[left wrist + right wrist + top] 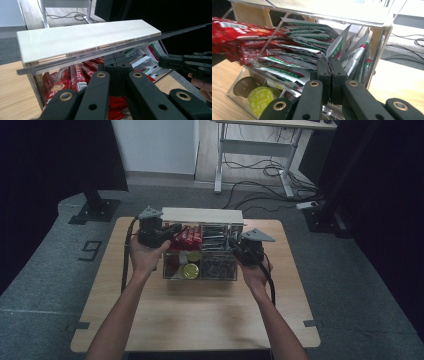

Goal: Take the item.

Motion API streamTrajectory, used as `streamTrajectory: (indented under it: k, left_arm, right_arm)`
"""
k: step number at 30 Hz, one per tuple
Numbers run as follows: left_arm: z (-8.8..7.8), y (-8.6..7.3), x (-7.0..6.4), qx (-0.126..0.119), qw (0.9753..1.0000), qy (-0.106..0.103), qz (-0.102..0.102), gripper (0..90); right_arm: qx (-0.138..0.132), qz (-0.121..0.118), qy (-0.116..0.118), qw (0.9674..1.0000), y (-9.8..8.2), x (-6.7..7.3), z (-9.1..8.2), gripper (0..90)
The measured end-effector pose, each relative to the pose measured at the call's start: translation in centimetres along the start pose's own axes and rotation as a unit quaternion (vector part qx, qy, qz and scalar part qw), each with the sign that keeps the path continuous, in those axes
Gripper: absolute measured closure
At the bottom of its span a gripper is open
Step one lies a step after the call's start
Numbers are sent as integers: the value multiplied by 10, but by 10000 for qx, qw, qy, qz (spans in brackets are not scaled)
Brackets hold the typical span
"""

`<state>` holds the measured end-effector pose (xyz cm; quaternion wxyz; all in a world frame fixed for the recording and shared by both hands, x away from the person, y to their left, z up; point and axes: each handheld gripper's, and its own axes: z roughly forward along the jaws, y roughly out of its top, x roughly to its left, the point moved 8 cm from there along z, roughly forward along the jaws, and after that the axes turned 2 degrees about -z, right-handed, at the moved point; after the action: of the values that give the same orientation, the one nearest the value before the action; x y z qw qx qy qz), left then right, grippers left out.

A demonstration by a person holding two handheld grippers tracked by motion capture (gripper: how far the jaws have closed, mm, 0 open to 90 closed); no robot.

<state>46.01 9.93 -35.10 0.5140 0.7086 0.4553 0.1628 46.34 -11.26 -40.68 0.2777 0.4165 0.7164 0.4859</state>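
A pale wooden table [200,310] stands on grey carpet, with a desk frame and loose cables behind it. On it sits a clear acrylic organizer [200,272] with its white lid [85,37] raised. The right gripper [331,65] is clamped on a green-and-white sachet [338,46] in the organizer's rear compartment. The left gripper [117,68], jaws closed and empty, hovers at the red stick packets [75,77].

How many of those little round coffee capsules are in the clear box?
3 that I can make out, all in the clear box's low front compartment: a brown capsule on the left, a green-lidded capsule beside it, and a yellowish capsule behind. More may be hidden.
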Motion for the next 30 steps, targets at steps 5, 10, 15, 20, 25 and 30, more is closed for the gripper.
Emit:
streamTrajectory:
  k: [5,10,15,20,25,30]
  left_arm:
    - [1,0,0,9,10000,-2,5,900]
    - [2,1,0,18,10000,-15,-19,900]
    - [2,1,0,27,10000,-11,-30,900]
    - [3,2,0,27,10000,-1,-26,900]
    - [3,2,0,23,10000,-1,-30,900]
    - [3,1,0,17,10000,0,-35,900]
  right_arm:
    - [-198,8,77,9998,3,2,-11,875]
    - [-326,77,234,9992,4,6,-21,877]
    - [-476,139,251,9985,7,3,-29,877]
    - [-494,46,236,9985,7,2,-32,878]
    - [-600,71,257,9978,9,2,-37,879]
    - [-707,66,279,9971,11,0,-46,879]
